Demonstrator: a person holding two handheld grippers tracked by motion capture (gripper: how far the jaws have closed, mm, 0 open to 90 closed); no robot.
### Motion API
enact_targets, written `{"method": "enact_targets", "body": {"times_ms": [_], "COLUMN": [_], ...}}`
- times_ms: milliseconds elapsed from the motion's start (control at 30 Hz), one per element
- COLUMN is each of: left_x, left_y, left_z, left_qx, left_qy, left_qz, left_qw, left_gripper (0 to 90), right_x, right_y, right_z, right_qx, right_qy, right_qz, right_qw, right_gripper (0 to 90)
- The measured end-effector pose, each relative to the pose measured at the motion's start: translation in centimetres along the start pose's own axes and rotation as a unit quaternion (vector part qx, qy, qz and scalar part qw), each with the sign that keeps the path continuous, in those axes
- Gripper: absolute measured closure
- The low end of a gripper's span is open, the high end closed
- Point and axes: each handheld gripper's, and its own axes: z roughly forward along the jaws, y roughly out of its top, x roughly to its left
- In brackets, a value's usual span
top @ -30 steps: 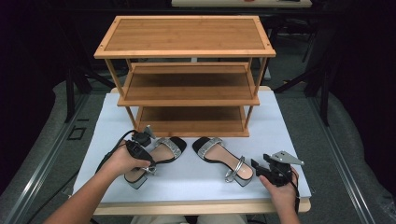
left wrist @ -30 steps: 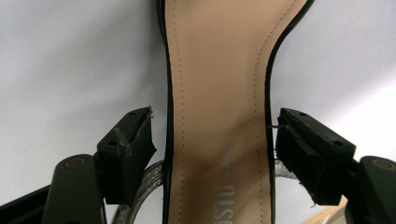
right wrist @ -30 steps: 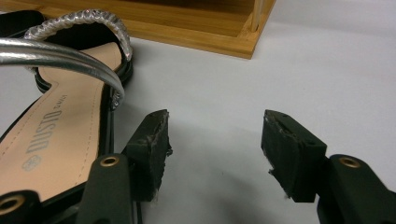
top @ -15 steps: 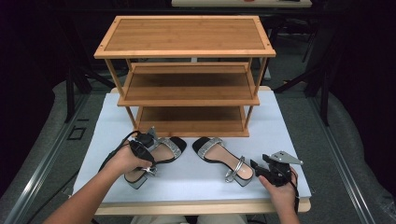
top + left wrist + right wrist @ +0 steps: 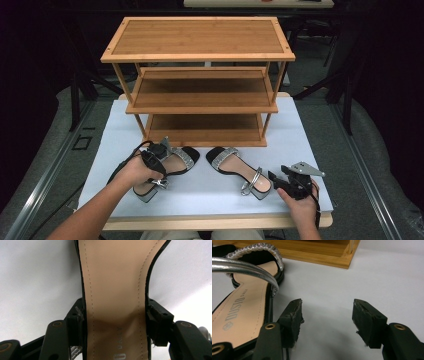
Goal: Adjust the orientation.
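The left tongs (image 5: 115, 322), just closing, pinch the left black sandal with tan insole and silver strap (image 5: 167, 167) in front of the three-tier bamboo shoe rack (image 5: 200, 80). That narrow edge grip could slip when lifted. The right tongs (image 5: 327, 320) stand spread, empty.
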Motion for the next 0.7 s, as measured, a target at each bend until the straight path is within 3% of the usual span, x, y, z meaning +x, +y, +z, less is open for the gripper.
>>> {"method": "enact_targets", "body": {"times_ms": [333,700], "left_x": [0.2,0.9], "left_y": [-0.1,-0.8], "left_z": [-1.0,-2.8], "left_qx": [-0.003,-0.016], "left_qy": [0.006,0.014], "left_qz": [0.013,0.007], "left_qw": [0.9999,0.9997], "left_gripper": [42.6,42.6], "right_x": [-0.1,-0.2], "right_y": [0.0,0.0], "right_z": [-0.1,-0.1], "right_qx": [0.000,-0.005], "right_qy": [0.000,-0.001], "right_qz": [0.005,0.008], "right_qw": [1.0000,0.9999], "right_gripper": [40.9,40.9]}}
